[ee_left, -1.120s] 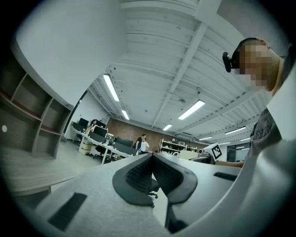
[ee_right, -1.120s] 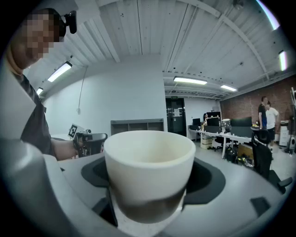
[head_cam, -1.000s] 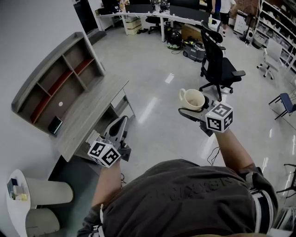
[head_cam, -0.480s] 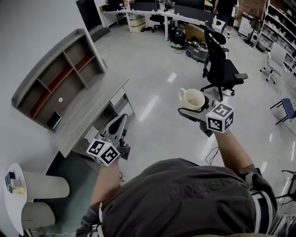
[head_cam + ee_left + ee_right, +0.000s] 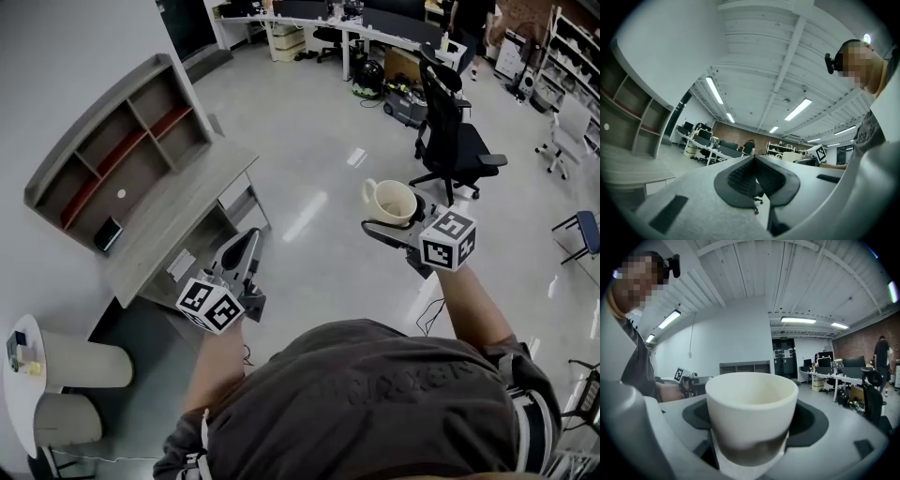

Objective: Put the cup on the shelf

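Note:
A cream cup (image 5: 389, 200) (image 5: 751, 413) with a handle at its left is held upright over the floor by my right gripper (image 5: 396, 217) (image 5: 752, 427), whose jaws are shut on its lower body. The grey shelf (image 5: 112, 141) with red-lined compartments stands on a grey desk (image 5: 173, 220) against the wall at the upper left; in the right gripper view the shelf (image 5: 744, 367) shows far behind the cup. My left gripper (image 5: 242, 253) (image 5: 753, 176) hangs near the desk's front corner, jaws shut together with nothing in them.
A small dark device (image 5: 107, 234) lies on the desk below the shelf. A black office chair (image 5: 455, 141) stands on the floor beyond the cup. Desks with gear (image 5: 375, 37) line the far side. Two round white stools (image 5: 70, 361) sit at lower left.
The view has shifted slightly: desk and shelf sit a little lower and further left relative to me. Both grippers keep their poses, cup still held.

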